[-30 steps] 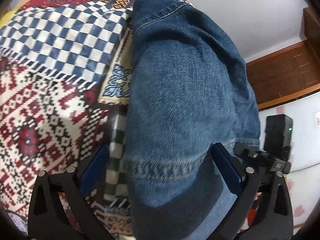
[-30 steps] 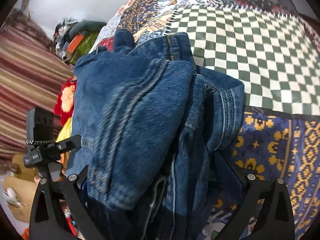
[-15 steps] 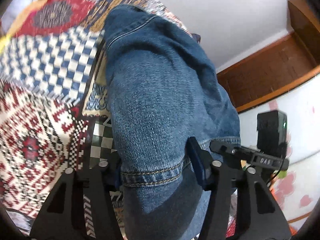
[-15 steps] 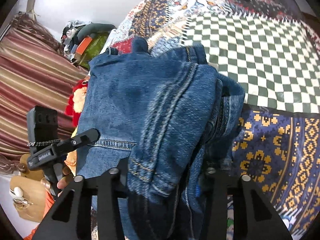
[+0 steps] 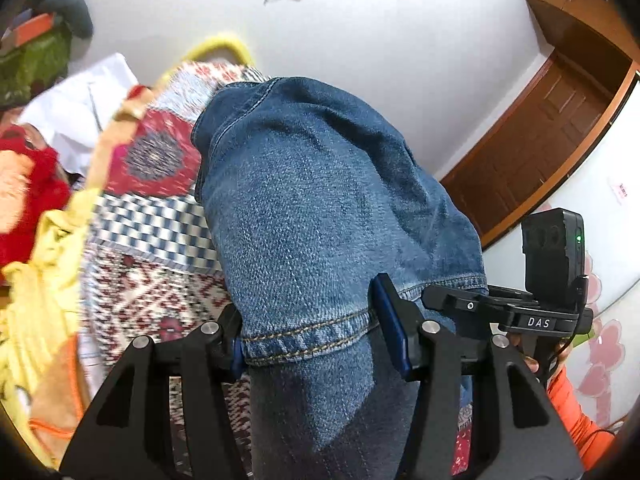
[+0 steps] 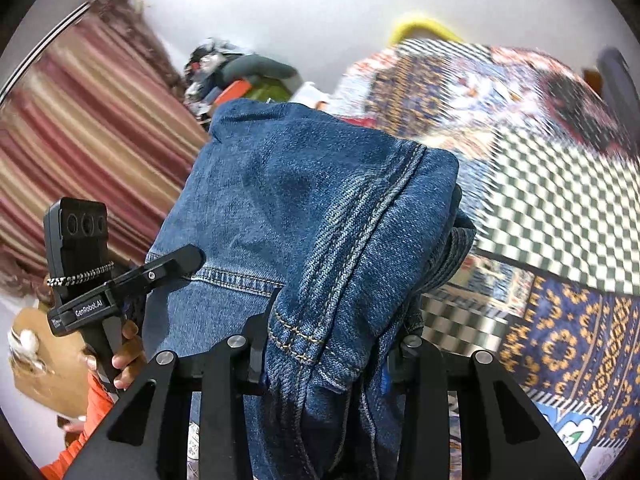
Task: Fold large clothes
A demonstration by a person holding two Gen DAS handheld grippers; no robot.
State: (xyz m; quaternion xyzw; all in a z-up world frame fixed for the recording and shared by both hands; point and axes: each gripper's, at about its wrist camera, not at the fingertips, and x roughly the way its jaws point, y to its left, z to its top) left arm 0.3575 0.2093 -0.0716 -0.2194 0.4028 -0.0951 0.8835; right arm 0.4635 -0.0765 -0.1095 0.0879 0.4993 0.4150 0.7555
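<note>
You had both tools pinching the jeans point(image 5: 320, 208): left tool point(image 5: 316, 344) on a hem, right tool point(image 6: 324, 352) on bunched denim, frame centre, lifted over the bed point(image 6: 560, 200). Fold barely started; rest still to do.

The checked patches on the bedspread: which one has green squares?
The big patch right of the jeans in the right wrist view; the other checked patch is blue and white.

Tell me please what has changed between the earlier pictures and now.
Both grippers have closed on the jeans and lifted them off the patterned bedspread. A second ago their jaws stood wide open around the denim. Now the left gripper clamps a hemmed edge and the right gripper clamps a thick bunched seam; its jaws have just been closing. More wall now shows in both views. The jeans remain folded over.
</note>
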